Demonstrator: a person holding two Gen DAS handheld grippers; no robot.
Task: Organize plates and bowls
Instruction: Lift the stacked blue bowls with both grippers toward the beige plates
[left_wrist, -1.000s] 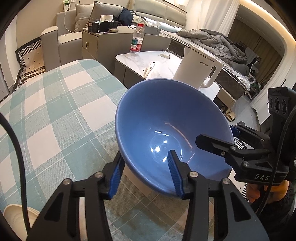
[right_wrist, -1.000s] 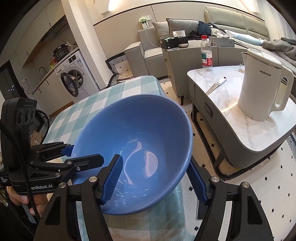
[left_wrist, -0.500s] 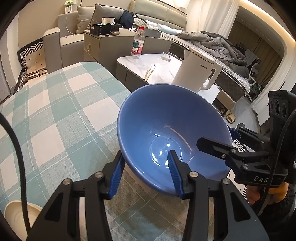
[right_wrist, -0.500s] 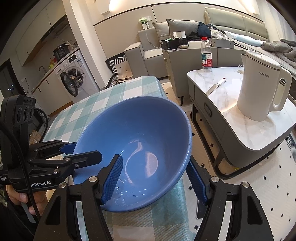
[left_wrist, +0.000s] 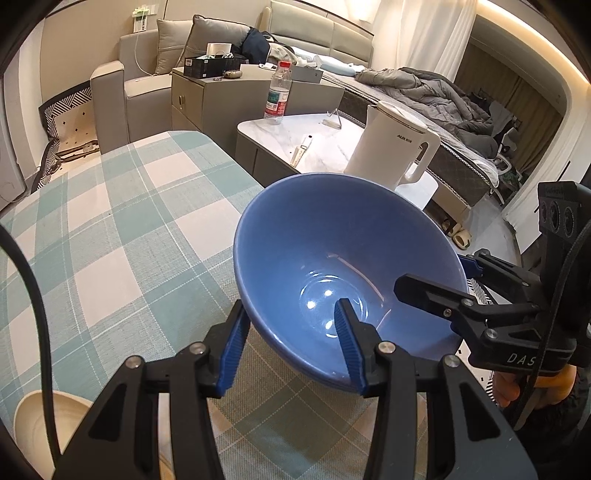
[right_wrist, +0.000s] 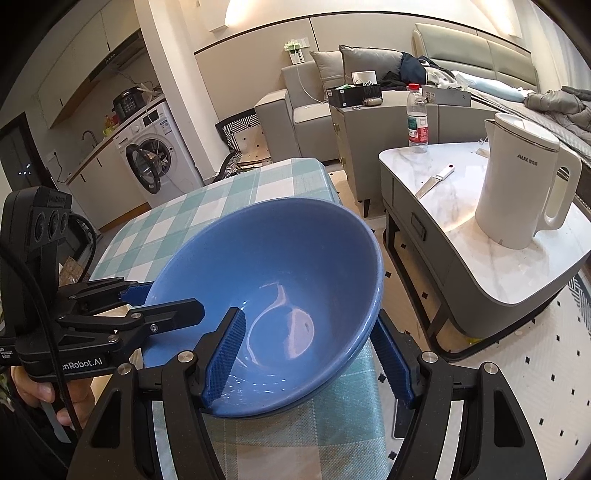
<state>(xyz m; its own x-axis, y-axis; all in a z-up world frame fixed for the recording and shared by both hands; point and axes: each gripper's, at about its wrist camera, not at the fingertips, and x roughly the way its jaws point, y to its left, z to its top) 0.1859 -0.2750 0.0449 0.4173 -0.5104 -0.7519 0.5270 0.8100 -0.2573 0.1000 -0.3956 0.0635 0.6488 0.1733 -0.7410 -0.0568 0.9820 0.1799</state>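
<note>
**Blue bowl gripped from two sides over the checked table**

Teal-and-white checked tablecloth (left_wrist: 110, 229) is seen covering the table, with a marble-topped side table (right_wrist: 461, 236) standing beyond its edge. A large blue bowl (left_wrist: 332, 266) is held tilted over the near corner of the cloth; in the right wrist view a second rim line is seen just under the first, as if two bowls were nested. The bowl wall is clamped by the left gripper (left_wrist: 291, 339), one finger inside and one outside. The opposite wall is clamped likewise by the right gripper (right_wrist: 306, 354). A white kettle (right_wrist: 524, 184) is set on the marble top. A cream dish (left_wrist: 40, 424) is partly seen at the cloth's lower left.
</note>
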